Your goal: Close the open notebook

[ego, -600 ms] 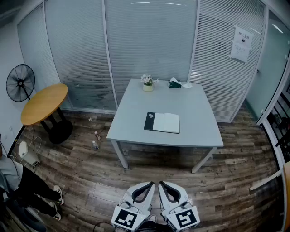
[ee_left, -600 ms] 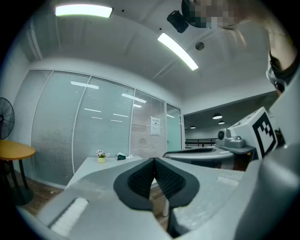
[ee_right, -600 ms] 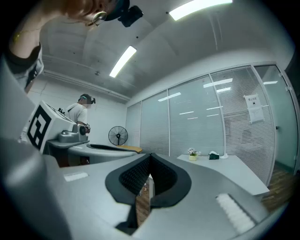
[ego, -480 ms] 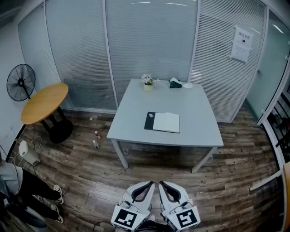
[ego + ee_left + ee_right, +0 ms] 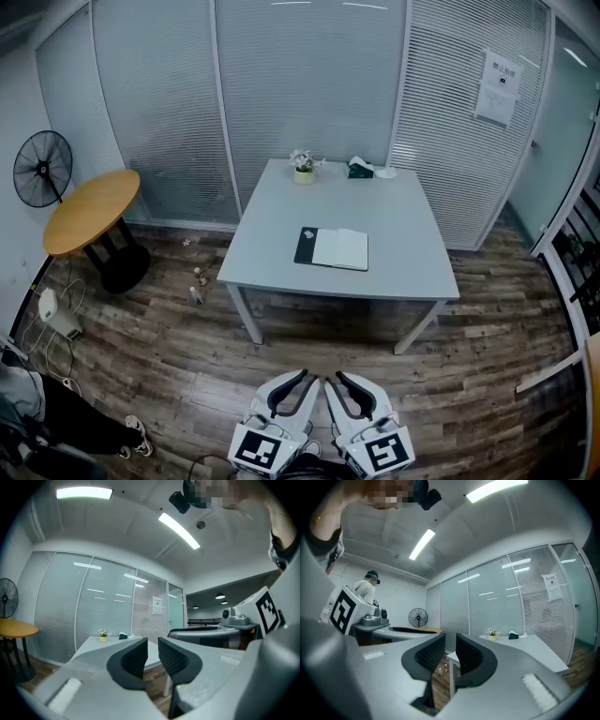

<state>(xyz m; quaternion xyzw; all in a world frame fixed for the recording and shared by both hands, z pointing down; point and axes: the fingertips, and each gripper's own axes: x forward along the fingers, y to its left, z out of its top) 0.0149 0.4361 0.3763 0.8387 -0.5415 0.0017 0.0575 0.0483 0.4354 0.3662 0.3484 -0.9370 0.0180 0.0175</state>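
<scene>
Looking at the notebook [image 5: 331, 248]: it lies flat and open on the grey table [image 5: 412, 272], around mid-table and a bit toward my edge. Dark cover leaf on the left, white pages on the right. A small flower pot [image 5: 304, 170] and a green tissue box [image 5: 360, 170] sit at the far edge, well apart from it.

Handling guess: light and thin. The cover is probably stiffer than the pages, and loose pages will flop and fan if I pinch only a few. On a smooth tabletop the whole book may slide when nudged.

Grip plan: take the outer free edge of the dark cover leaf, away from the spine, and swing it over the pages. The other gripper can pin the white side so nothing skates.

My left gripper [image 5: 302, 380] and right gripper [image 5: 342, 380] are low and side by side over the wood floor, well short of the table. Both point level. On each, the pads stand a narrow slit apart with nothing between them. Empty on both sides. I need to approach first.
</scene>
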